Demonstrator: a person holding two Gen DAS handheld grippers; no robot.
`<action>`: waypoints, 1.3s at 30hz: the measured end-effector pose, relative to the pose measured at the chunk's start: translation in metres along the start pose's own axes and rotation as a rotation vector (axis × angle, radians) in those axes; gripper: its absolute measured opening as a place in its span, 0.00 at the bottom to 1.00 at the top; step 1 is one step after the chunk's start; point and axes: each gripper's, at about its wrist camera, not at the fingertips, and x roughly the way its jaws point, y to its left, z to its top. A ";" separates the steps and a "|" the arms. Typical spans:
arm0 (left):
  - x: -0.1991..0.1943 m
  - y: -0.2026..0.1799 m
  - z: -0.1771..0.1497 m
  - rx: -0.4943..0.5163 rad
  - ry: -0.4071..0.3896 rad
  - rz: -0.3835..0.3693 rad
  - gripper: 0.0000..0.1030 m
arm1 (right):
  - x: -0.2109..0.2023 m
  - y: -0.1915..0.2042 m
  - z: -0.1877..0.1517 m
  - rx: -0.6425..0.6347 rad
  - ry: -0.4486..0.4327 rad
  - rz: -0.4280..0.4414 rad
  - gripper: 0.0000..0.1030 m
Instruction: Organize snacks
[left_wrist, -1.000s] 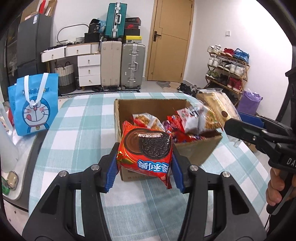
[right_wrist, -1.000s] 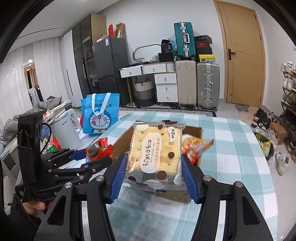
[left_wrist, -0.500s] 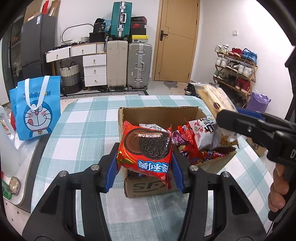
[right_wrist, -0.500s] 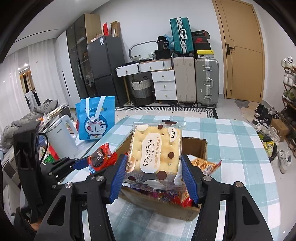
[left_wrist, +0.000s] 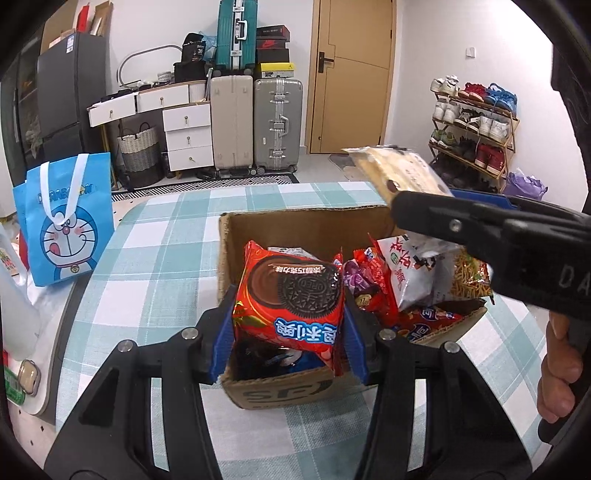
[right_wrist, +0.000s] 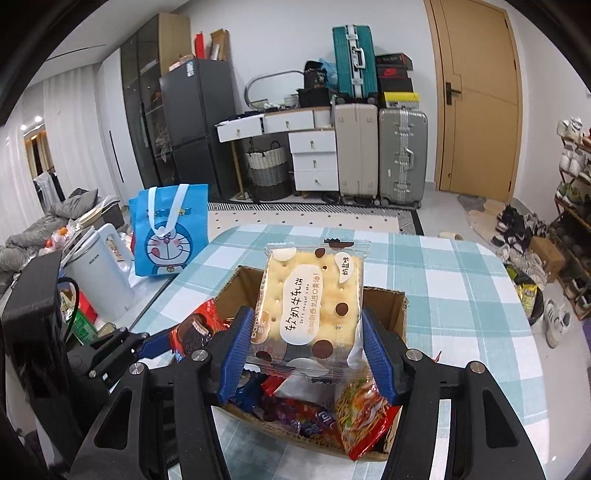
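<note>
My left gripper (left_wrist: 289, 325) is shut on a red Oreo packet (left_wrist: 291, 295), held just above the near left corner of an open cardboard box (left_wrist: 280, 387). The box stands on the checked tablecloth and holds several snack packets (left_wrist: 406, 277). My right gripper (right_wrist: 308, 345) is shut on a clear-wrapped pale cracker packet (right_wrist: 310, 299), upright above the same box (right_wrist: 384, 302). In the left wrist view the right gripper (left_wrist: 443, 214) reaches in from the right with the cracker packet (left_wrist: 399, 170). In the right wrist view the left gripper (right_wrist: 159, 341) holds the Oreo packet (right_wrist: 195, 328) at the left.
A blue cartoon bag (left_wrist: 66, 221) stands at the table's left edge beside a white kettle (right_wrist: 99, 277). Suitcases (left_wrist: 255, 122), drawers, a door and a shoe rack (left_wrist: 476, 125) lie beyond the table. A person's hand (left_wrist: 557, 369) grips the right handle.
Both grippers have come closer over the box with their packets still held. The box now sits lower and nearer in both views, and the right gripper reaches further in over it.
</note>
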 end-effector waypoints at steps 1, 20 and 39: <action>0.002 -0.002 0.000 0.004 0.003 0.001 0.47 | 0.002 0.000 0.000 0.000 0.002 -0.002 0.57; 0.007 0.008 -0.010 -0.032 0.018 -0.049 0.64 | -0.012 -0.009 -0.014 -0.003 -0.014 0.015 0.80; -0.061 0.033 -0.030 -0.090 -0.107 -0.064 1.00 | -0.059 -0.026 -0.064 0.008 -0.094 0.114 0.99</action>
